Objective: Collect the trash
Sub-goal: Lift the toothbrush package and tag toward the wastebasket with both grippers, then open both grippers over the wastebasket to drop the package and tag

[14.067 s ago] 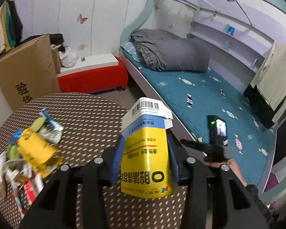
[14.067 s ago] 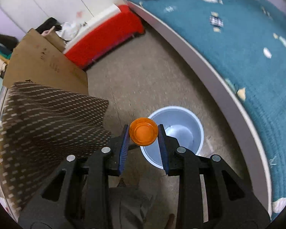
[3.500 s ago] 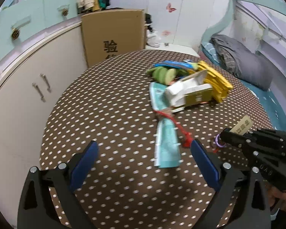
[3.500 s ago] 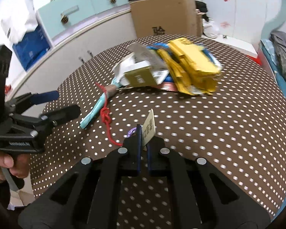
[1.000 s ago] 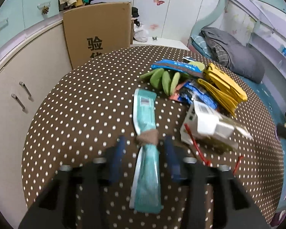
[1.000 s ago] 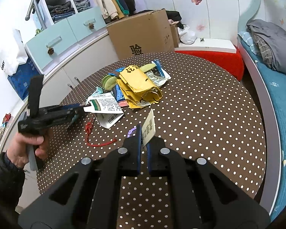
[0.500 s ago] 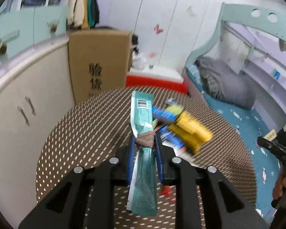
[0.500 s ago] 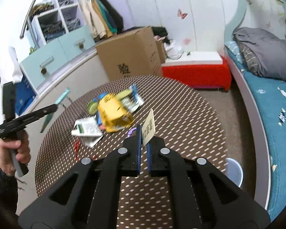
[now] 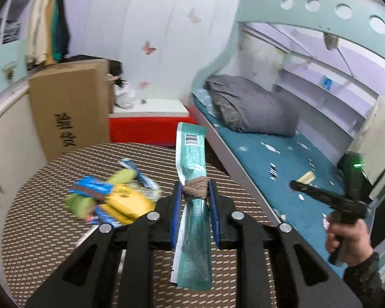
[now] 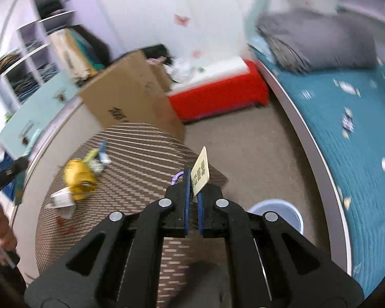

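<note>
Both views are smeared by motion blur, so the trash pile [image 9: 113,200] on the round dotted tabletop [image 9: 46,233] reads only as yellow, blue and green wrappers with no clear edges, and in the right wrist view the same pile [image 10: 82,177] is a yellow lump beside a white scrap. The left gripper [image 9: 195,200] has its fingers closed narrowly on a long teal packet [image 9: 192,169], pinching it at a brown band about its middle; the packet's long axis stands nearly upright, barcode end up and leaning slightly left, lower end hanging below the fingers and hiding part of the tabletop behind. The right gripper [image 10: 192,187] has its fingers pressed almost together on a small beige tag [image 10: 200,172], which sticks up and tilts right, with a purple loop [image 10: 177,177] peeking out on the left; the print on the tag is too blurred to read. This gripper sits past the tabletop's right edge, over open carpet between tabletop and bed [image 10: 359,133]. A pale blue bin [image 10: 277,215] stands on the floor just right of the fingers, its near rim cut off by the gripper body. A cardboard box [image 9: 69,107] stands at the far left of the tabletop
</note>
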